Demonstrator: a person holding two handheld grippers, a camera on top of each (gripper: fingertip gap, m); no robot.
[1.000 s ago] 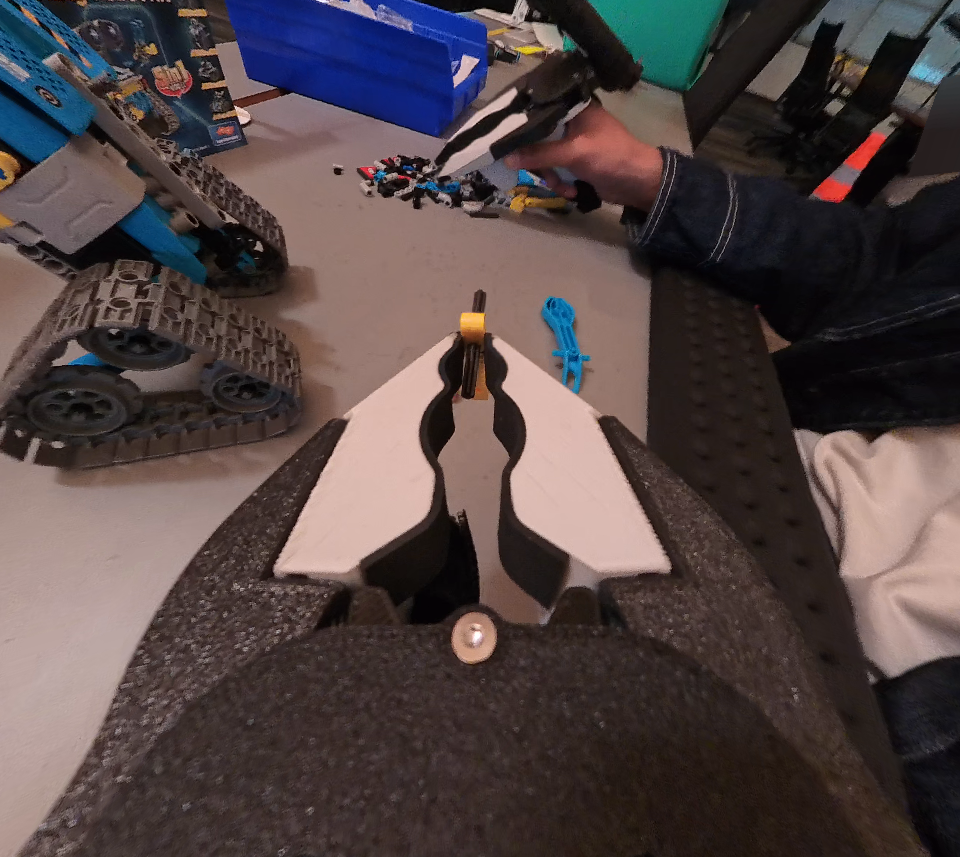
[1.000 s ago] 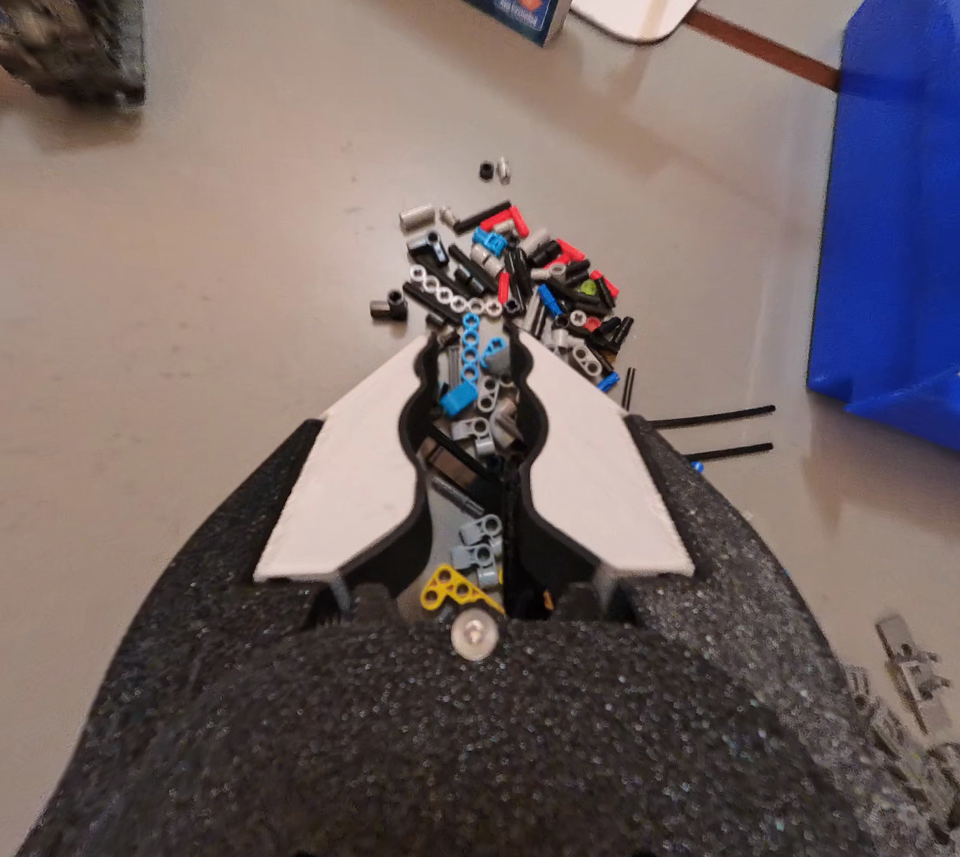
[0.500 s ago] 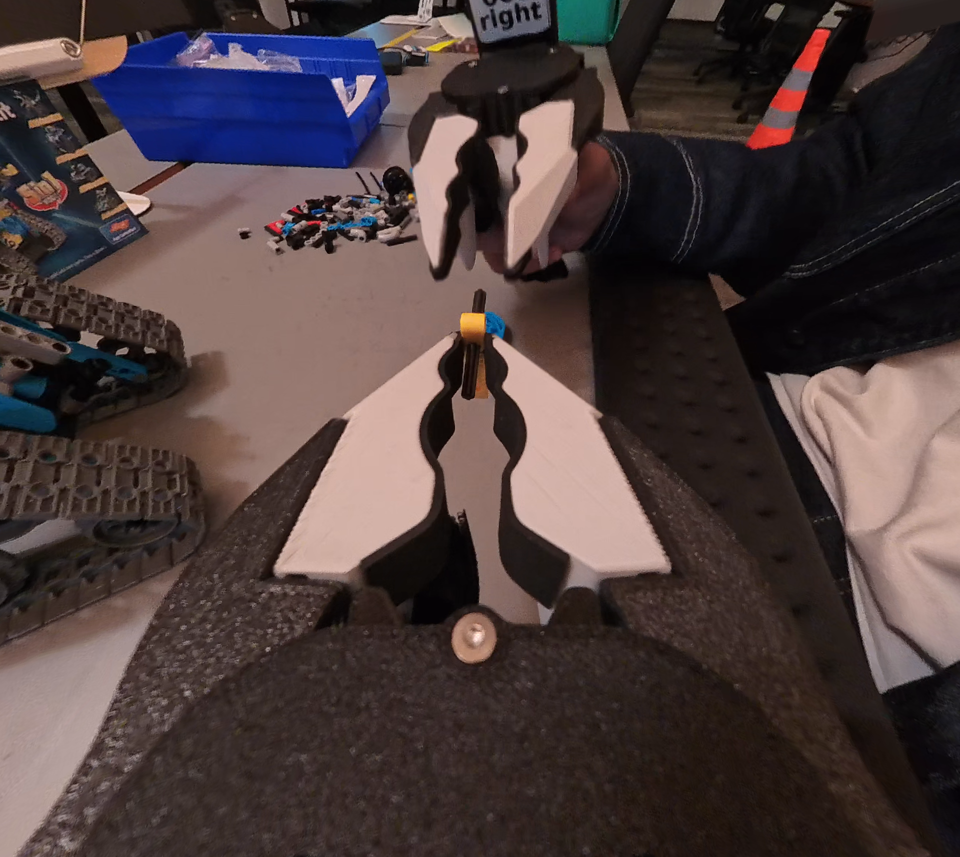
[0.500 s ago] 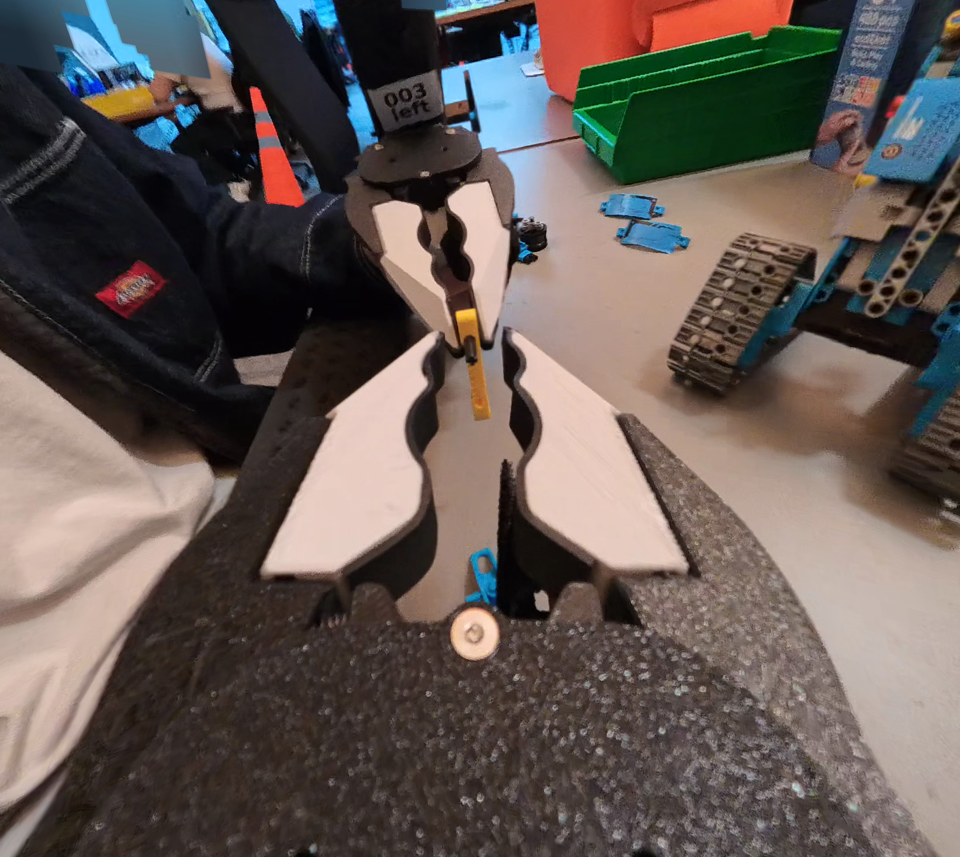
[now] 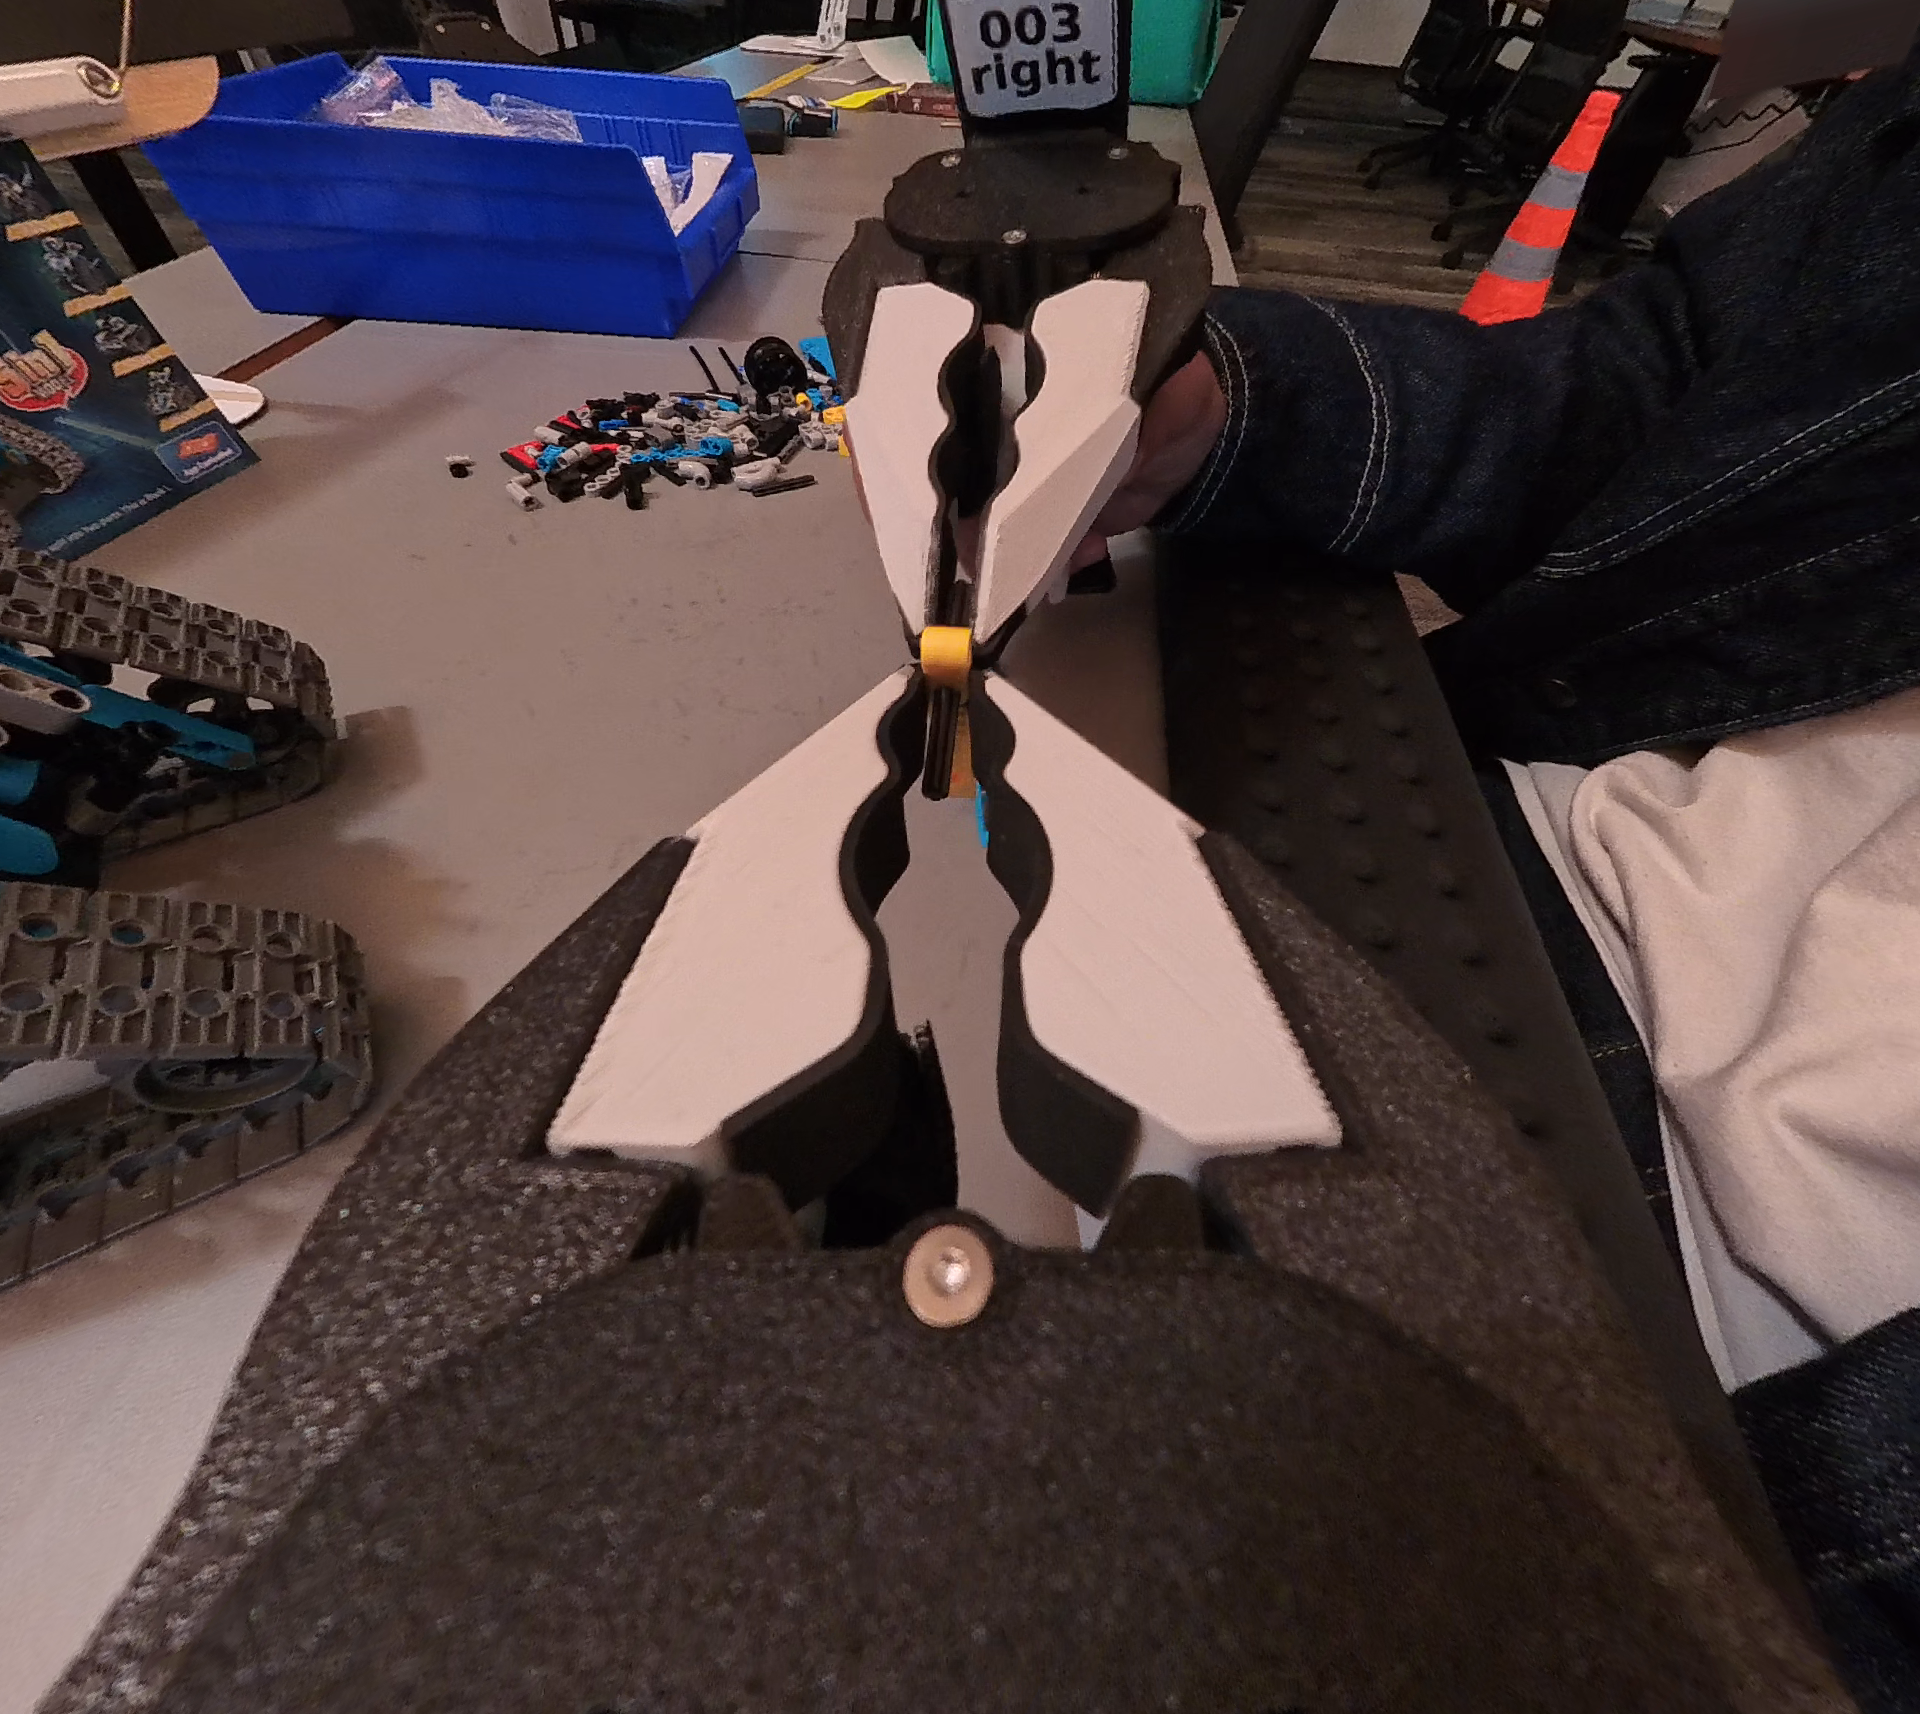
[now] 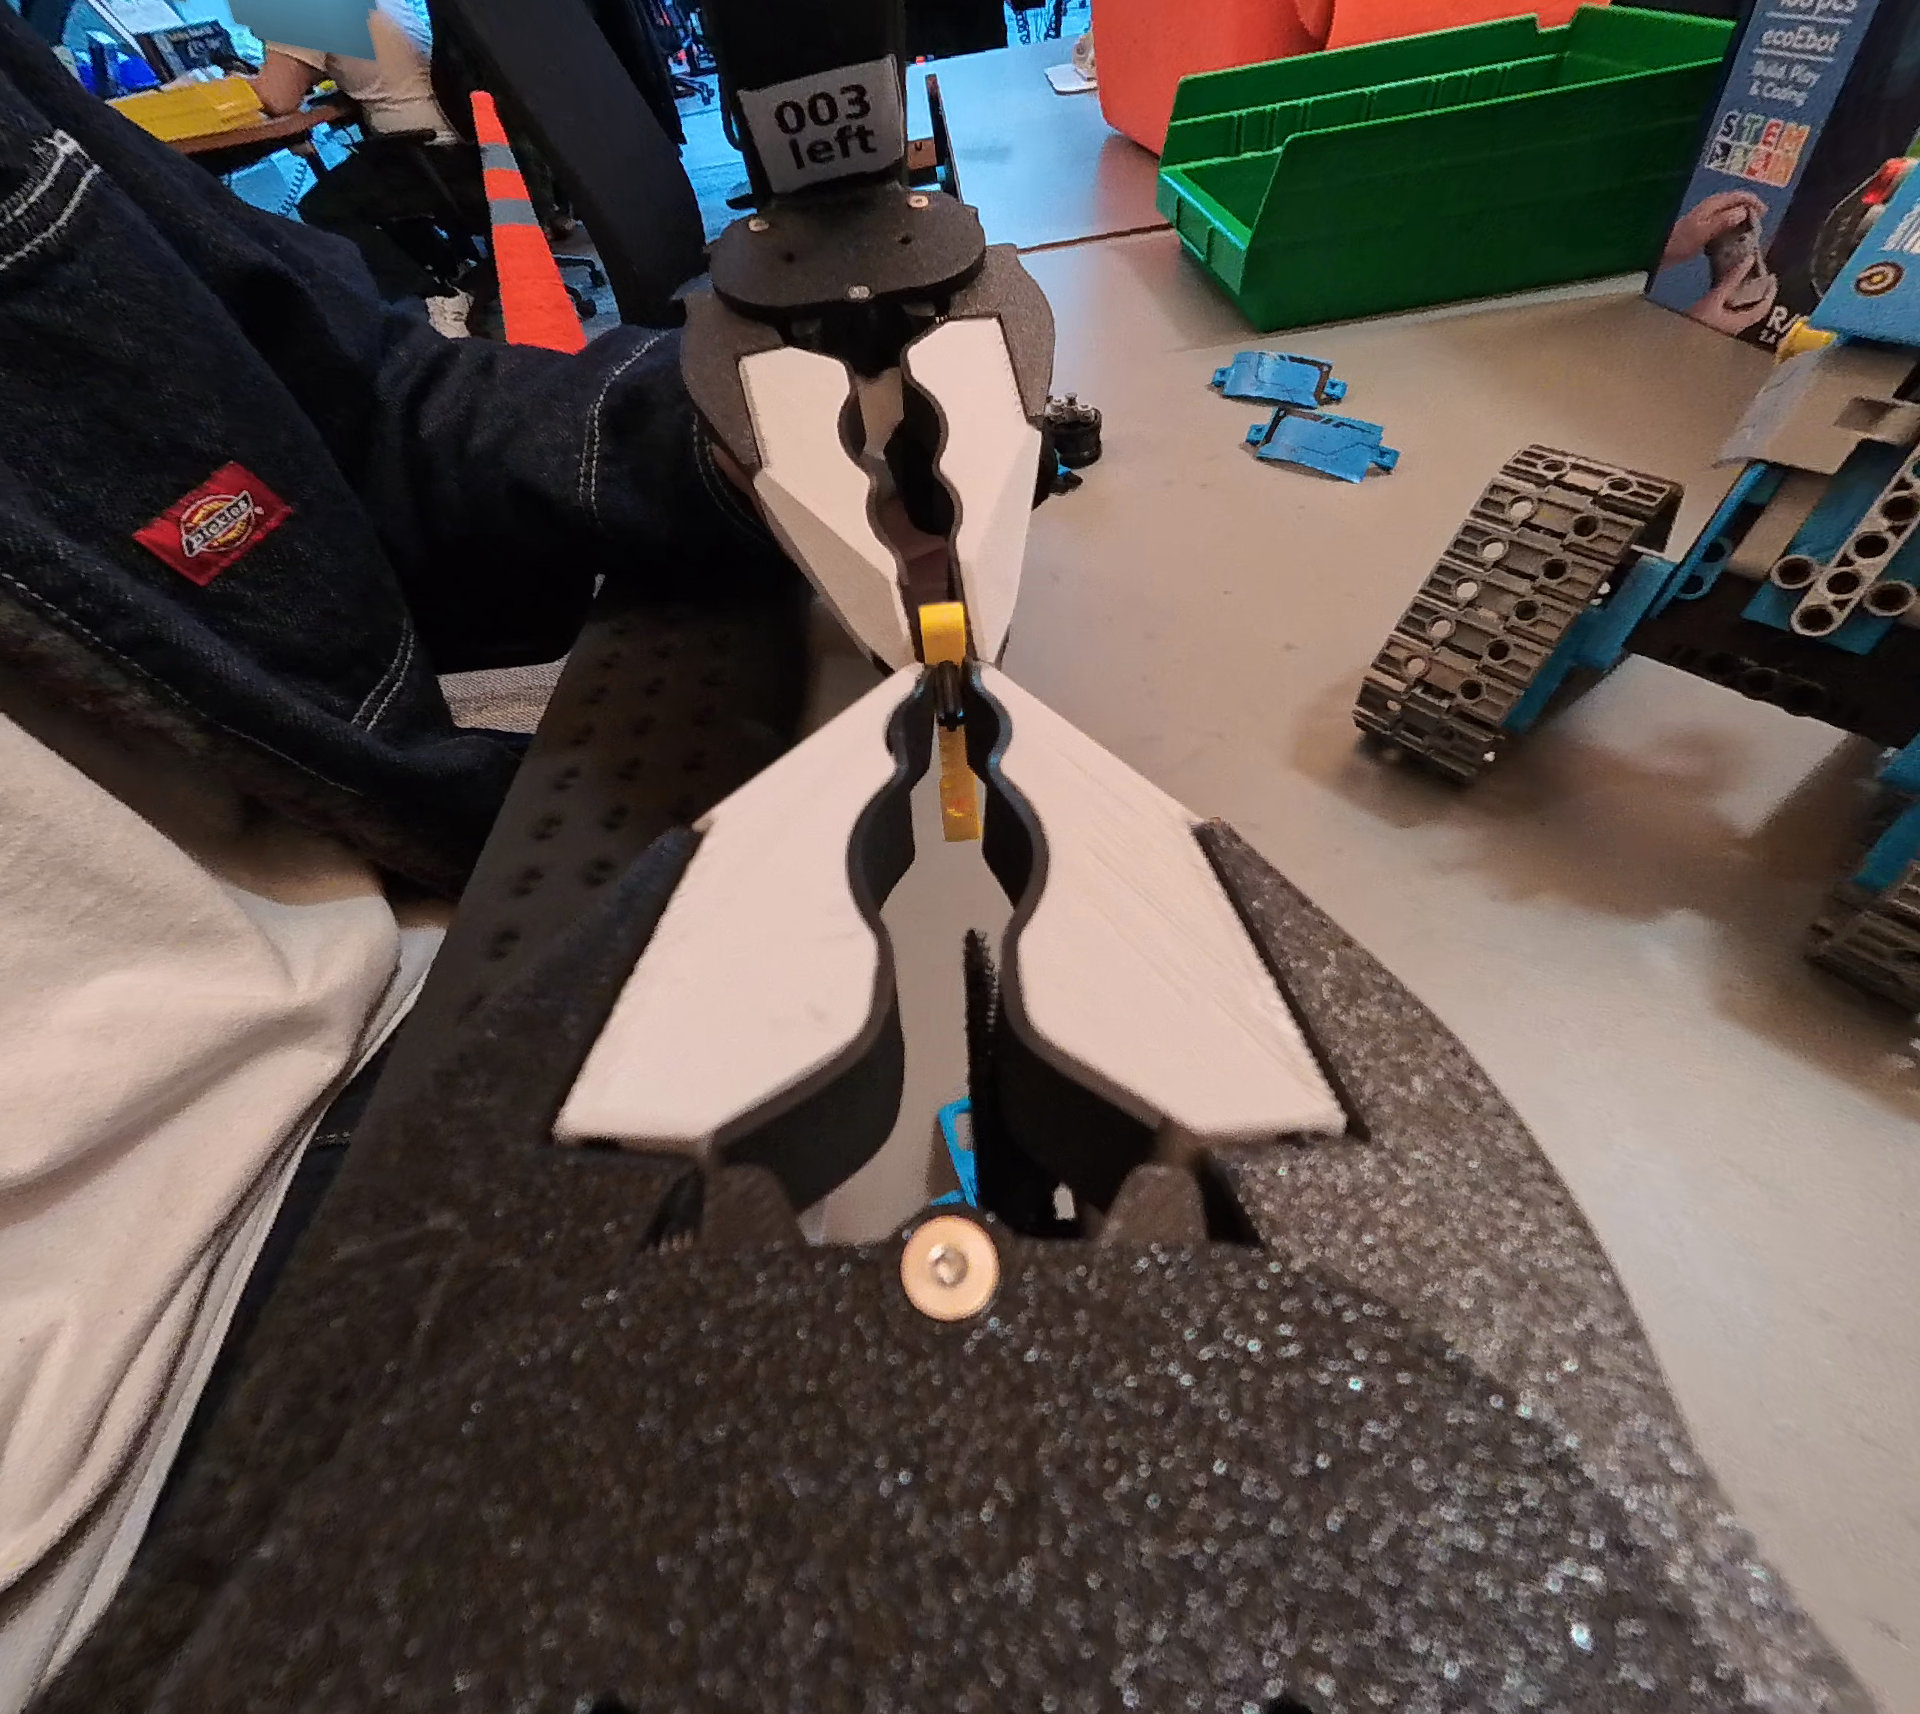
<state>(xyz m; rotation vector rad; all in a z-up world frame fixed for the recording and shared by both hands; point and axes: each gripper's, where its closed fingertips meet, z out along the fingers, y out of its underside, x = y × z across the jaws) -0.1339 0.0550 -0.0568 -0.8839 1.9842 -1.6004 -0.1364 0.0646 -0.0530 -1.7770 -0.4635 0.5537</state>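
Observation:
My left gripper [image 5: 945, 693] is shut on a small yellow piece [image 5: 945, 651] with a thin black axle [image 5: 938, 750] through it, and holds it above the grey table. The right gripper [image 5: 951, 620] faces it tip to tip from above. In the right wrist view my right gripper [image 6: 945, 682] is shut on the end of the black axle [image 6: 948, 693] that sticks out of the yellow piece [image 6: 943, 630]. The left gripper [image 6: 940, 625] stands just beyond it. A yellow strip [image 6: 958, 791] hangs between my right fingers without touching them.
A pile of small building parts [image 5: 665, 449] lies in front of a blue bin [image 5: 447, 210]. A tracked robot model [image 5: 156, 729] stands at the left. A green bin [image 6: 1434, 168] and blue panels [image 6: 1320, 438] lie farther off. A black perforated mat [image 5: 1330, 781] runs along the table edge. Less than 4 cm separates the two grippers' tips.
My right gripper left the parts pile, swung round to face the left gripper and closed on the axle's free end. The left gripper kept its hold throughout.

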